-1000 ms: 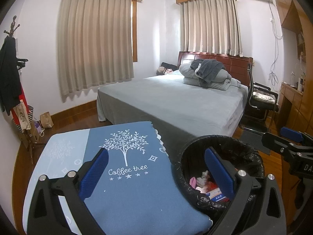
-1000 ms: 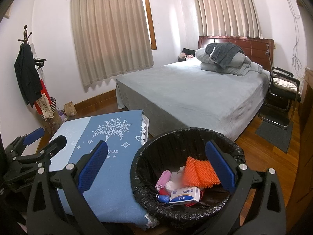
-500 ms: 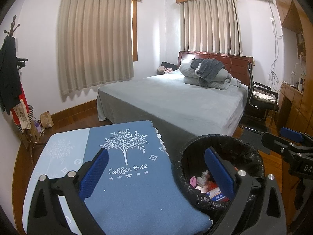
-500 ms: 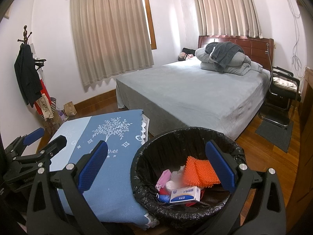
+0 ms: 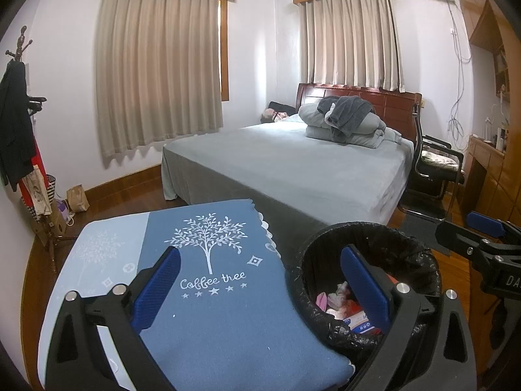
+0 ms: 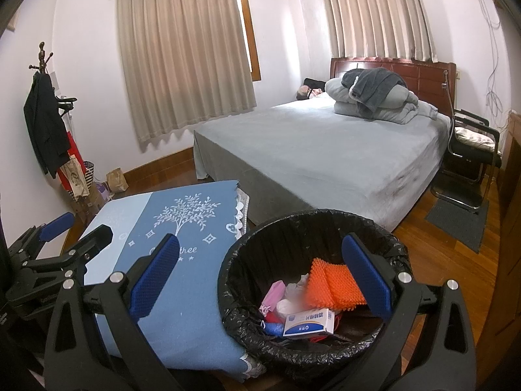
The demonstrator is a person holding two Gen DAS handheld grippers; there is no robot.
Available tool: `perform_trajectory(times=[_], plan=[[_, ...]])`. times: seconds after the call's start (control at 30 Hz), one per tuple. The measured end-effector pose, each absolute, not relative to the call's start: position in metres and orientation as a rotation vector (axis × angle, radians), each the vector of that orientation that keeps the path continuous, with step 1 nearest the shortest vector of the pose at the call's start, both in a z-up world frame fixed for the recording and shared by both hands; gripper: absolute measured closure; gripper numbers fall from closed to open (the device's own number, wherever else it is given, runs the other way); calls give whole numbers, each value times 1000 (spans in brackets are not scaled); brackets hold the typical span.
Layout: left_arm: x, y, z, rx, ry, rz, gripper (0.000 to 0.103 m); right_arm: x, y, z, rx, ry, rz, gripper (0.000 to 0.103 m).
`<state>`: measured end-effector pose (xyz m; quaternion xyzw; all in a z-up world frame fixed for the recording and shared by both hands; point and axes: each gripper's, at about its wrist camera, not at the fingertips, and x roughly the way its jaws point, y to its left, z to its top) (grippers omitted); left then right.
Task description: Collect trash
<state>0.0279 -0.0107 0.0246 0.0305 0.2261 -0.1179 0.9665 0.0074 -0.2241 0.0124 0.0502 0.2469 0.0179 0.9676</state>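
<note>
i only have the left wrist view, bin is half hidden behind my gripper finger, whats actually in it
Observer: In the right wrist view an orange bumpy mat lies on top of the trash in the bin.
Operator: any boxes in there
Observer: Yes, a white and blue box lies flat at the near side, below the mat.
Operator: and that pink bit i can just see
Observer: It is a pink face mask at the left of the pile, beside some white crumpled paper.
Operator: is the right gripper holding anything
Observer: No, the right gripper is open and empty above the bin.
</note>
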Motion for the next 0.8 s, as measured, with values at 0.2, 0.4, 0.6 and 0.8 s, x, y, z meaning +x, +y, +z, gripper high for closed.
perform_trajectory(times=[0.2, 0.4, 0.6, 0.8], plan=[[28, -11, 25, 61, 458, -239, 6, 7, -224, 13, 102, 501, 37, 6], [27, -11, 22, 63, 460, -241, 6, 7, -224, 11, 102, 505, 37, 6], [26, -12, 19, 63, 459, -242, 6, 4, -222, 7, 104, 509, 37, 6], [25, -14, 18, 65, 463, -242, 6, 4, -222, 6, 105, 512, 38, 6]])
